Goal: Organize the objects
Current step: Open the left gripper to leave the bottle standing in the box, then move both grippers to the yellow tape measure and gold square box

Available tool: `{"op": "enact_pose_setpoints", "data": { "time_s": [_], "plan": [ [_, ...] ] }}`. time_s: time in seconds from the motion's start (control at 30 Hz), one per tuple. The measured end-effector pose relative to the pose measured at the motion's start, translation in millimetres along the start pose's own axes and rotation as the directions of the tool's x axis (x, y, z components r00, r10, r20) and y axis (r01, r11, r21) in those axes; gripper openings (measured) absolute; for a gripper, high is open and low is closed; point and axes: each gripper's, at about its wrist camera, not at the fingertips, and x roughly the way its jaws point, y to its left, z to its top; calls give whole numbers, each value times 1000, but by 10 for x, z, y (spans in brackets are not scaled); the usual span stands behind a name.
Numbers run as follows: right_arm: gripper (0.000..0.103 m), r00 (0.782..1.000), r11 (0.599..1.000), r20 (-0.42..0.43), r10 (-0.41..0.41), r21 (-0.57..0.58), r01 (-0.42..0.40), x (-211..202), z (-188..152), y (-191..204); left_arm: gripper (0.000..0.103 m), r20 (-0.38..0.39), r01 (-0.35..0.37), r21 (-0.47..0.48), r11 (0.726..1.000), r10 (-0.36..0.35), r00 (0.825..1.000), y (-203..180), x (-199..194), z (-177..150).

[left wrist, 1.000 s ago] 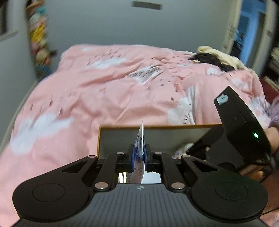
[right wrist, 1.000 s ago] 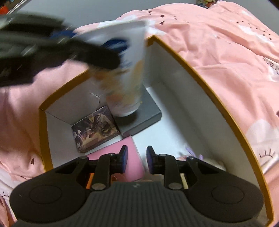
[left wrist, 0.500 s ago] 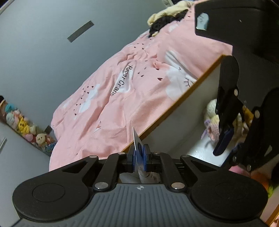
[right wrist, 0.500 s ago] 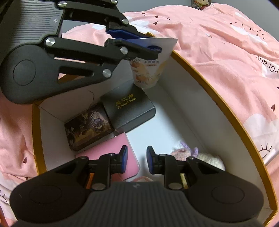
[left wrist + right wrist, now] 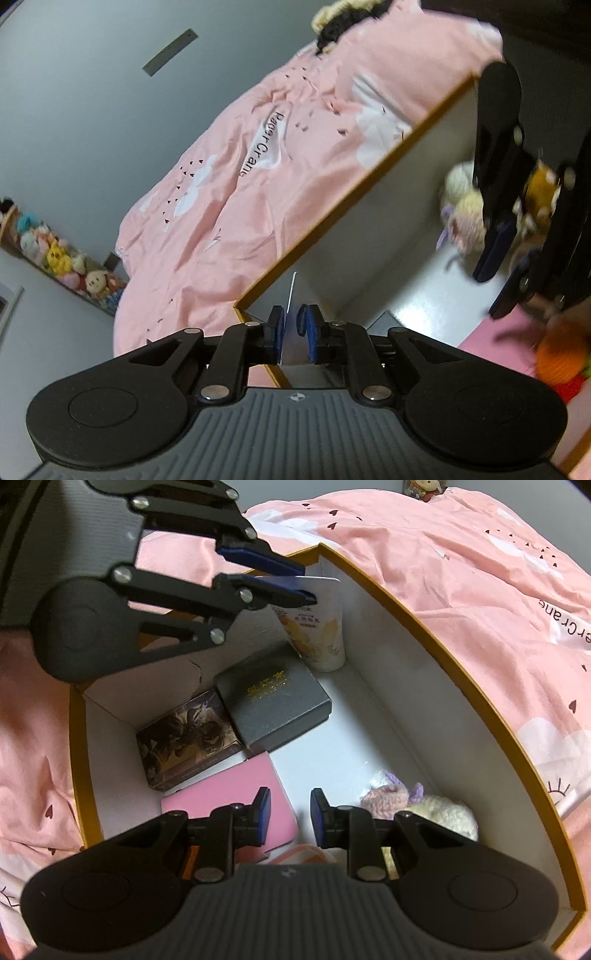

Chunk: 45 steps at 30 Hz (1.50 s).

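Inside, the box (image 5: 443, 709) holds one tube (image 5: 321, 635), three cases.

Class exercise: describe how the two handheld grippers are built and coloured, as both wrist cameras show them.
The left gripper and right gripper match: black ribbed body with a small round emblem, two round black discs at the sides, black link arms with silver rivets, and blue pads on the fingers. No cables or sleeves show.
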Motion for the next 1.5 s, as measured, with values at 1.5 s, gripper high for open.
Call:
{"op": "enact_pose_setpoints", "data": {
  "time_s": [1.5],
  "plan": [
    [53, 994, 965, 63, -87, 252, 68, -184, -1316, 1903, 30, -146, 121, -855, 505, -457, 878, -689, -1588, -1386]
  ]
}}
